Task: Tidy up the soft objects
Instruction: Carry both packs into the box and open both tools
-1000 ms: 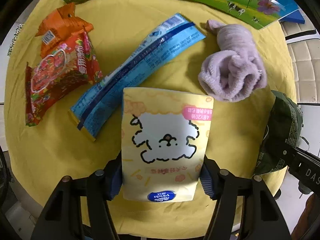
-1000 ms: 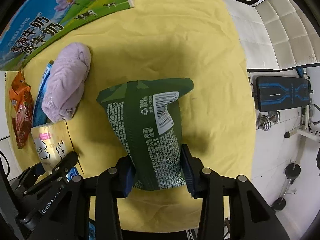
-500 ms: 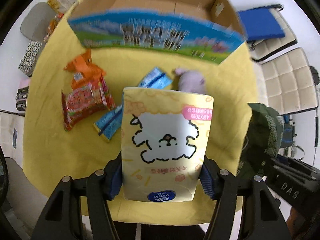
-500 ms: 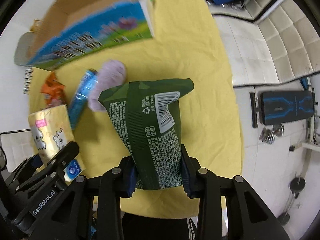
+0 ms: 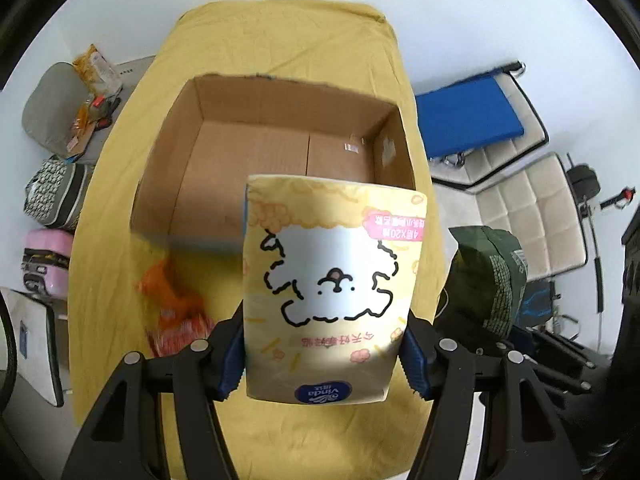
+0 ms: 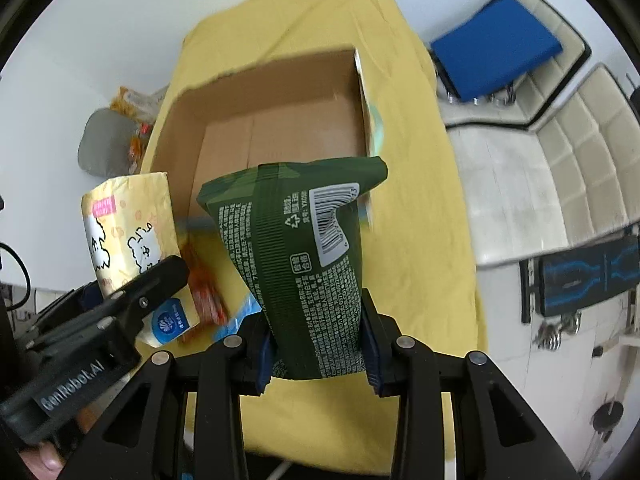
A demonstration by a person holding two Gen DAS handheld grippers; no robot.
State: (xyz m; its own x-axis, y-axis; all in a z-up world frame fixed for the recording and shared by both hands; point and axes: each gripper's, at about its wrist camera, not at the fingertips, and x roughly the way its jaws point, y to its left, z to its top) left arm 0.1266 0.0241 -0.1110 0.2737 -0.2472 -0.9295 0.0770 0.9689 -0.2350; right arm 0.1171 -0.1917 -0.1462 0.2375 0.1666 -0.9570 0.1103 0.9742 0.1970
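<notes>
The yellow tissue pack (image 5: 334,280) at centre frame wears smooth, slightly glossy plastic film. The dark green snack bag (image 6: 304,264) looks like matt, crinkled foil-plastic. Behind them, the open brown cardboard box (image 5: 240,128) is dull, rough paperboard, sitting on a wrinkled matt yellow cloth table cover (image 5: 280,36).

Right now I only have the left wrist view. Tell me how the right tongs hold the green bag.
Observer: The right tongs are shut on the lower end of the green bag, which stands upright with its barcode facing the camera.
Operator: Report what my tissue pack is hiding.
Observer: A blue wrapper lies on the yellow cloth, short of the box, next to the red packet.
</notes>
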